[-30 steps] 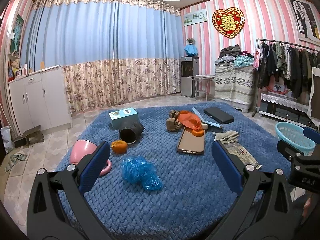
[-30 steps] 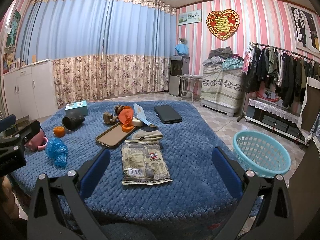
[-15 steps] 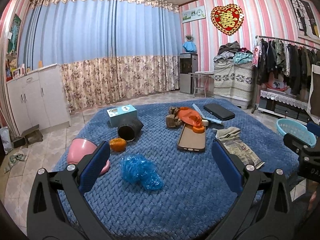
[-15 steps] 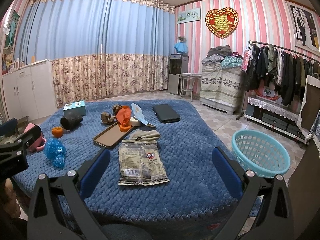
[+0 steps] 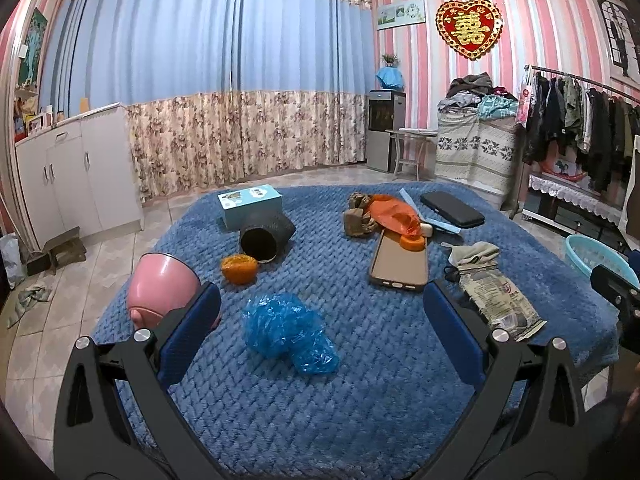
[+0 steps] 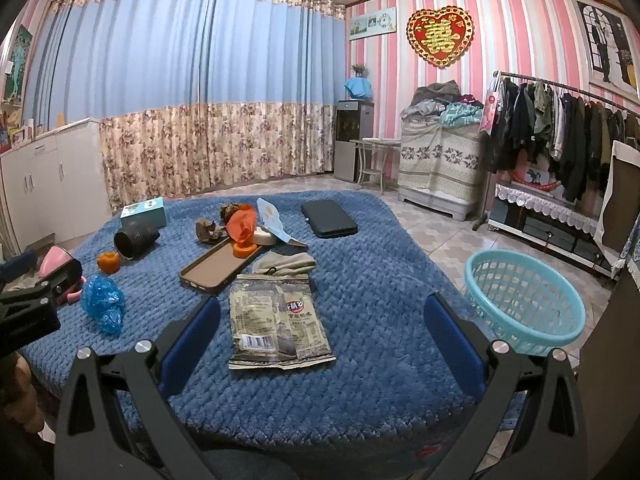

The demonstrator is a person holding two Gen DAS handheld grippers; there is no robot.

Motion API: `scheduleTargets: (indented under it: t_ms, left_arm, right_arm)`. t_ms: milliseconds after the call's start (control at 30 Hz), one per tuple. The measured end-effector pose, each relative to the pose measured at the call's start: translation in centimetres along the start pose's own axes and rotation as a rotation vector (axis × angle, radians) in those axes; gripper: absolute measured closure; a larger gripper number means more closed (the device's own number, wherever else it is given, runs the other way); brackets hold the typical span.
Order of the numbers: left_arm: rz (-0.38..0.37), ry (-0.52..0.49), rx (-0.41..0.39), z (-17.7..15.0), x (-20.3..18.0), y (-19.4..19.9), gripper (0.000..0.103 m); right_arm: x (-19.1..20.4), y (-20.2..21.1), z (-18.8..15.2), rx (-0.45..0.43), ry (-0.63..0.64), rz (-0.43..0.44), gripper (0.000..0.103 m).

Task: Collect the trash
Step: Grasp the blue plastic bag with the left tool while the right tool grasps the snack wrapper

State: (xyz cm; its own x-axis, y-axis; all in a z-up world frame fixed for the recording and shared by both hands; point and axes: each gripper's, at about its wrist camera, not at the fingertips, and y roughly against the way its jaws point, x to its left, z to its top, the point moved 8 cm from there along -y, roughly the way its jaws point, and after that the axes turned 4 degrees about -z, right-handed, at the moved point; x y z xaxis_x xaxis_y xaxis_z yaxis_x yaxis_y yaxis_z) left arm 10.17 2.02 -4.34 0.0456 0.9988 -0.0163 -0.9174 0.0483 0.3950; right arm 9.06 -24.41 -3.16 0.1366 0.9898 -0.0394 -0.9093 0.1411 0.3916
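While we hold both tools above the near edge of the blue blanket [image 5: 360, 400], our left gripper [image 5: 320, 344] has its 2 blue pads spread wide with nothing between them, and our right gripper [image 6: 322, 346] is spread just as wide and empty too.

We place everything relative to the phone case [image 5: 398, 264], which lies open side up near the middle of the blanket. Left of it and nearer to us sits the crumpled blue plastic bag [image 5: 290, 328], framed between the left gripper's pads in the left wrist view. Right of the case and nearer to us lies the flat snack wrapper [image 6: 276, 320], framed between the right gripper's pads in the right wrist view. An orange peel [image 5: 239, 268] rests left of the case, just beside a tipped black cup [image 5: 266, 236]. On the case's far end sit another orange piece [image 5: 412, 242] and an orange plastic bag [image 5: 394, 212]. A grey cloth [image 6: 286, 264] lies between the case and the wrapper.

Well to the right of the case, off the blanket, on the floor, stands the turquoise basket [image 6: 520, 320].
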Motion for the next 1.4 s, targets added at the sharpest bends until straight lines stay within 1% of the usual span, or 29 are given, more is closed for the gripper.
scheduleTargets:
  t_ms: [167,267,367,467,533,633,700,767,833,933,1000,1033,1100,1133,1167,1200,1233,1267,1300,1367,1400]
  left_arm:
    - [0.013,0.015,0.014,-0.7,1.1,-0.9,0.005]
    - [0.033,0.019,0.058,-1.5,2.1,-2.4,0.005]
    - [0.049,0.03,0.086,-2.1,3.0,-3.6,0.005]
    - [0.058,0.046,0.122,-2.8,3.8,-4.9,0.005]
    - [0.062,0.064,0.148,-3.3,4.4,-5.9,0.005]
    - [0.036,0.078,0.187,-3.9,4.6,-7.6,0.005]
    - [0.062,0.076,0.183,-4.0,5.0,-8.4,0.005]
    - [0.07,0.068,0.182,-4.0,5.0,-9.0,0.005]
    - [0.042,0.07,0.198,-4.3,4.6,-9.9,0.005]
    - [0.059,0.045,0.241,-5.2,4.3,-11.1,0.006]
    - [0.058,0.04,0.263,-5.7,4.2,-11.8,0.016]
    - [0.052,0.037,0.274,-5.9,4.1,-12.1,0.019]
    - [0.04,0.032,0.291,-6.2,4.0,-12.4,0.032]
    - [0.028,0.033,0.298,-6.4,3.9,-12.5,0.035]
    - [0.018,0.034,0.3,-6.4,3.8,-12.6,0.039]
    - [0.006,0.031,0.299,-6.5,3.6,-12.6,0.042]
    - [0.006,0.026,0.297,-6.5,3.5,-12.6,0.043]
    - [0.008,0.022,0.295,-6.5,3.4,-12.5,0.045]
    - [0.008,0.018,0.294,-6.5,3.2,-12.5,0.047]
    - [0.008,0.012,0.291,-6.6,3.1,-12.5,0.049]
    - [0.012,0.007,0.288,-6.6,3.0,-12.4,0.049]
  right_arm:
    - [-0.3,-1.0,-0.4,0.021,-0.003,-0.016,0.004]
    - [-0.7,-1.5,-0.4,0.024,0.001,-0.035,0.004]
    - [-1.2,-2.1,-0.4,0.025,-0.005,-0.054,0.004]
    - [-1.9,-3.2,-0.6,0.047,-0.024,-0.07,0.004]
    - [-2.3,-4.1,-0.8,0.063,-0.04,-0.059,0.004]
    - [-2.5,-5.7,-0.8,0.089,-0.061,-0.031,0.004]
    - [-1.9,-6.9,-1.1,0.132,-0.046,-0.003,0.004]
    - [-1.3,-8.1,-1.7,0.169,-0.026,0.006,0.004]
    - [-0.7,-8.9,-2.0,0.178,-0.024,0.029,0.004]
    - [-0.2,-10.4,-2.4,0.21,0.011,0.024,0.004]
    - [0.0,-11.6,-2.7,0.232,0.024,0.029,0.004]
    - [0.0,-12.2,-3.0,0.251,0.026,0.029,0.004]
    - [0.1,-13.1,-3.8,0.295,0.031,0.036,0.004]
    - [0.1,-13.4,-4.3,0.311,0.031,0.04,0.005]
    - [0.2,-13.6,-4.6,0.322,0.029,0.048,0.007]
    - [0.4,-13.9,-5.0,0.339,0.025,0.065,0.013]
    - [0.6,-14.1,-5.3,0.348,0.024,0.075,0.024]
    - [0.8,-14.3,-5.6,0.363,0.025,0.09,0.03]
    - [1.1,-14.3,-5.8,0.37,0.026,0.101,0.041]
    - [1.5,-14.2,-6.1,0.366,0.038,0.109,0.046]
    - [1.9,-14.0,-6.1,0.362,0.047,0.123,0.052]
